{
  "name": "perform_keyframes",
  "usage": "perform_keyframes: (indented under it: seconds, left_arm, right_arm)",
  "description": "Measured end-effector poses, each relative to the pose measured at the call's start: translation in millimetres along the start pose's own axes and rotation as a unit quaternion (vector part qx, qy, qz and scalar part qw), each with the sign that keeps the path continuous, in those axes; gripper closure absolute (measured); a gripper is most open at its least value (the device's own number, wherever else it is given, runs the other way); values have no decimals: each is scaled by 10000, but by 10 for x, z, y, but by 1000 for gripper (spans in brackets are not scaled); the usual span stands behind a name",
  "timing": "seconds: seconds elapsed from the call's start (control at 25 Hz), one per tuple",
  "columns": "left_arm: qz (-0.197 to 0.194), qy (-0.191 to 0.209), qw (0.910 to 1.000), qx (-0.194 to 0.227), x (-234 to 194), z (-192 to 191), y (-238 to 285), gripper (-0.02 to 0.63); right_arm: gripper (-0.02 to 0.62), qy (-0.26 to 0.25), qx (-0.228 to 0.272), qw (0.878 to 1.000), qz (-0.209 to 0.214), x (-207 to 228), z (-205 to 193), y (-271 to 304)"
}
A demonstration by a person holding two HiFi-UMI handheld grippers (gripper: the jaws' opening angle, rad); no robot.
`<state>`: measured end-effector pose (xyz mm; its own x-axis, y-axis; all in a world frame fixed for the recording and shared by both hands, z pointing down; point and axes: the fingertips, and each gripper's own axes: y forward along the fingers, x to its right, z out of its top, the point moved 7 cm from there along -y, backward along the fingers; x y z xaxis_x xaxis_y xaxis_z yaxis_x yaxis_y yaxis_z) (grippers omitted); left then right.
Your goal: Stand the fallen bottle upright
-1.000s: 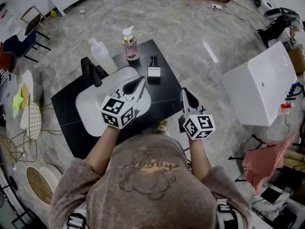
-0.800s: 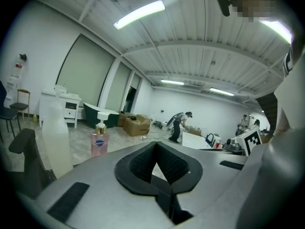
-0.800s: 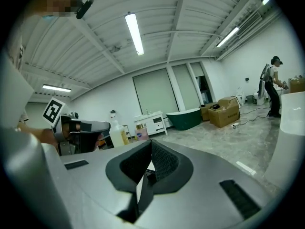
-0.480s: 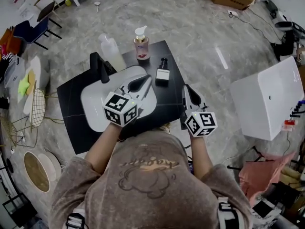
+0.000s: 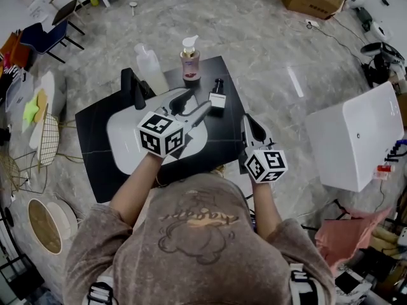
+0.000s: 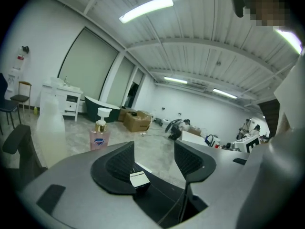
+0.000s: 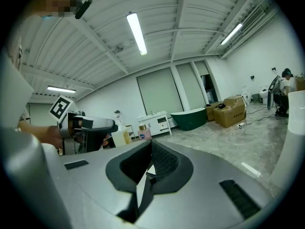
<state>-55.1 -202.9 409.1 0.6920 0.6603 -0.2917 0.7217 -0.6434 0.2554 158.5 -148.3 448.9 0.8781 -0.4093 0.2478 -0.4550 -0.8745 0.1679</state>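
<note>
A small flat bottle (image 5: 217,98) with a black cap and a white label appears to lie on its side on the black table (image 5: 92,164), right of the white basin (image 5: 121,138). My left gripper (image 5: 196,101) hovers over the basin's far right rim, just short of the bottle. Its jaws are opening with nothing gripped. The left gripper view shows the bottle (image 6: 138,178) low between the spread jaws of the left gripper (image 6: 153,151), farther off. My right gripper (image 5: 247,122) is shut and empty over the table's right edge; its own view shows the right gripper (image 7: 148,152) closed.
A pink pump soap bottle (image 5: 189,59) and a translucent bottle (image 5: 147,65) stand at the table's far side. A black faucet (image 5: 130,88) rises at the basin's left. A white cabinet (image 5: 356,138) stands on the floor to the right.
The left gripper's jaws have opened and it has edged toward the small bottle. The right gripper has stayed shut and shifted only slightly.
</note>
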Motion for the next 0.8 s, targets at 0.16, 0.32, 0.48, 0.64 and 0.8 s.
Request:
perform_keyframes:
  seconds: [0.16,0.32,0.48,0.64,0.8]
  left_arm:
    - [-45,109,9997,-213,-57,62,163,333]
    - [-73,30,9987,-507,-159,59,417,331]
    - [-51,-88,9967,-809,-272,1,704,333]
    - [-10,-187,9927,-1192,-444,-105,1007,330]
    - [72,-240,9880,-1526,-631,-205,1272,328]
  right_arm:
    - [596,28,-7,10000,-21,25,-36,-74]
    - [595,64,-22,9999,-76,101,-66,-150]
    - [596,77,-59,9999,-97,166,-83,-213]
    - [596,95,-68,9998,-134,232,-100,-253]
    - [596,119,-92,9997,-190,319,-120,-268]
